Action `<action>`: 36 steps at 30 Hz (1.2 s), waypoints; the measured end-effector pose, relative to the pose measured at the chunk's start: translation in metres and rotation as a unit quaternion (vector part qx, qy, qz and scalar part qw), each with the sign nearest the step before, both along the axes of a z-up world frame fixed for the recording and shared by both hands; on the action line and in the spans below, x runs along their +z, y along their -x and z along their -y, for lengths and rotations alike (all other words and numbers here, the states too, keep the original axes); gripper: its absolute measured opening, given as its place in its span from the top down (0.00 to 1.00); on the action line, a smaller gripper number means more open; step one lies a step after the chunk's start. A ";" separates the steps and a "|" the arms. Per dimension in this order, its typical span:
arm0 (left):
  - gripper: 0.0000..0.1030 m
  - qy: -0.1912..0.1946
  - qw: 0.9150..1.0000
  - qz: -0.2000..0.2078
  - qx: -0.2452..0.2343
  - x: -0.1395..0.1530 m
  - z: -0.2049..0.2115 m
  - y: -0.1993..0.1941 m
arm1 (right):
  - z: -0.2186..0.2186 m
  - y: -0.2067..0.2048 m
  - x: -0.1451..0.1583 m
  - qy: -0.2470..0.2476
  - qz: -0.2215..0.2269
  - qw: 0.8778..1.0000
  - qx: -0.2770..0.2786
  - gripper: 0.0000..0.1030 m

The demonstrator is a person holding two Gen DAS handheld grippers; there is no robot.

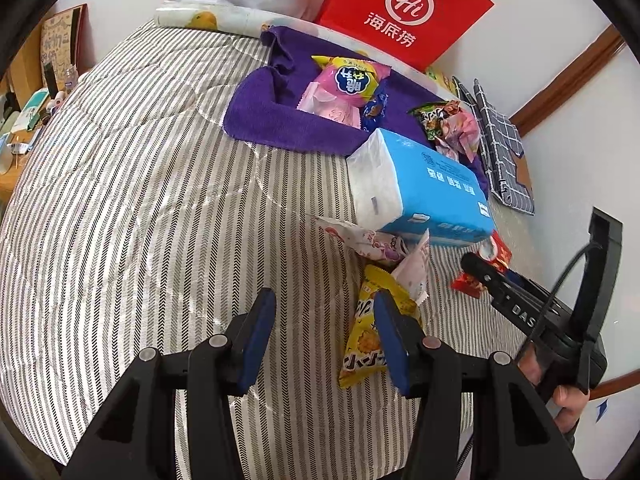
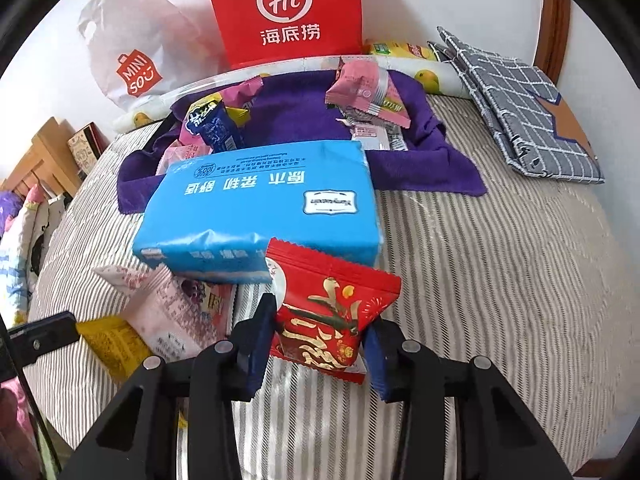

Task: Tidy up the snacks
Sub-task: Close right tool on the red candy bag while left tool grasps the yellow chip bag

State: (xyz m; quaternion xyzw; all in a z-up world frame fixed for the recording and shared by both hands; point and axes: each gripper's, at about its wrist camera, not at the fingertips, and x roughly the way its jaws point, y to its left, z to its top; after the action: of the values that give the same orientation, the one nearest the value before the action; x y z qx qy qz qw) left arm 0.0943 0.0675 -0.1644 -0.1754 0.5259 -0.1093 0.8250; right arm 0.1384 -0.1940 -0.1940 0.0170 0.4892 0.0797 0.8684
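A: Snacks, the task's objects, are lying in two groups on the striped bedcover (image 1: 140, 200): some are resting on the purple towel (image 1: 272, 116) at the far side, near the red paper bag (image 2: 284, 12), apparently as the collecting spot; others are sitting loose on the near side of the blue tissue pack (image 2: 260, 208).

B: And the tissue pack itself?

A: It is lying half on the towel's near edge, dividing the two groups.

B: What are the grippers doing?

A: The right gripper (image 2: 320, 344) is pinching the red snack packet (image 2: 332, 312) at its lower end, both pads pressing its sides, so the packet is standing up between them, likely for carrying to the towel. The left gripper (image 1: 324, 336) is standing spread and holding nothing; its right finger is overlapping the yellow snack packet (image 1: 364, 344), probably lining up for the next pick.
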 end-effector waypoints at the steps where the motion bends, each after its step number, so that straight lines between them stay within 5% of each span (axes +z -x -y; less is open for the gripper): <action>1: 0.51 0.001 1.000 -0.001 0.000 0.000 0.000 0.000 | 0.003 0.003 0.003 0.002 0.003 1.000 0.000 0.62; 14: 0.51 0.019 1.000 0.001 -0.008 -0.003 0.007 -0.001 | 0.045 0.028 0.008 0.002 -0.022 1.000 -0.013 0.61; 36: 0.51 0.016 1.000 -0.008 0.001 -0.007 0.001 0.003 | 0.037 0.008 -0.028 0.011 -0.023 1.000 -0.013 0.61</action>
State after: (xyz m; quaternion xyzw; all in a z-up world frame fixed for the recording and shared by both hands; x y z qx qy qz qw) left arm 0.0918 0.0665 -0.1712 -0.1894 0.5304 -0.1156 0.8182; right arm 0.1309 -0.2306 -0.2221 0.0154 0.5097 0.0627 0.8579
